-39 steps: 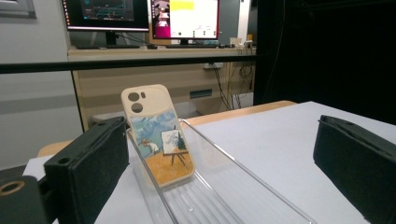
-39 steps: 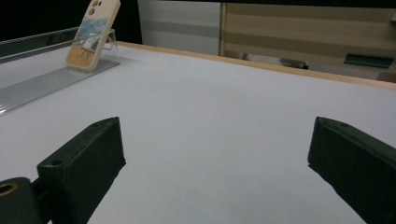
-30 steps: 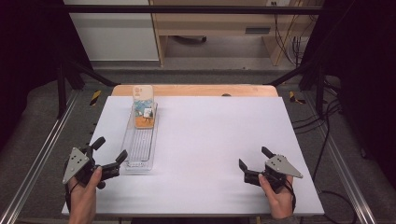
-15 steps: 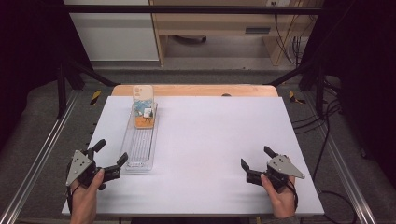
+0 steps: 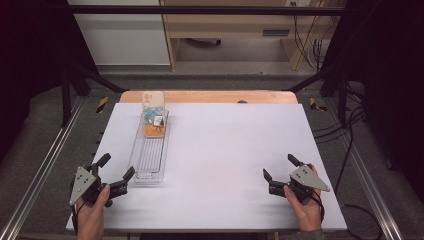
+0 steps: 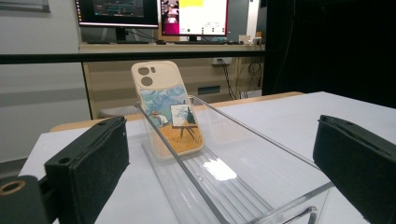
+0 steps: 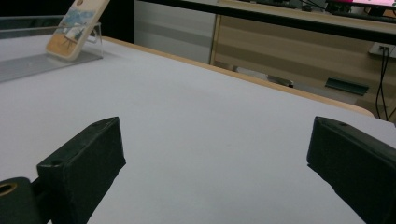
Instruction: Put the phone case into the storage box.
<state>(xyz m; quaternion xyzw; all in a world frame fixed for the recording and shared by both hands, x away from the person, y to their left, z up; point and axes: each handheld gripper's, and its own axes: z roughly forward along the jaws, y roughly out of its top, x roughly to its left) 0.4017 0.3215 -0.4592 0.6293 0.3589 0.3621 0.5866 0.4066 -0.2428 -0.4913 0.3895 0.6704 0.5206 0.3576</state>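
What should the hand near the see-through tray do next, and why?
Probably ease the left gripper forward toward the clear tray. Its jaws stand open just short of the tray's near end, and the phone case leans at the tray's far end. The right gripper is open too, far off.

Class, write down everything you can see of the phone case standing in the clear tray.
The phone case is cream-coloured with rounded corners and camera cut-outs near its top. Its back carries a painted scene: blue sky above, an easel and an orange field below. It looks like soft plastic. It stands tilted, its lower end in the clear tray and leaning back at the tray's far end, on the white table. Neither gripper touches it.
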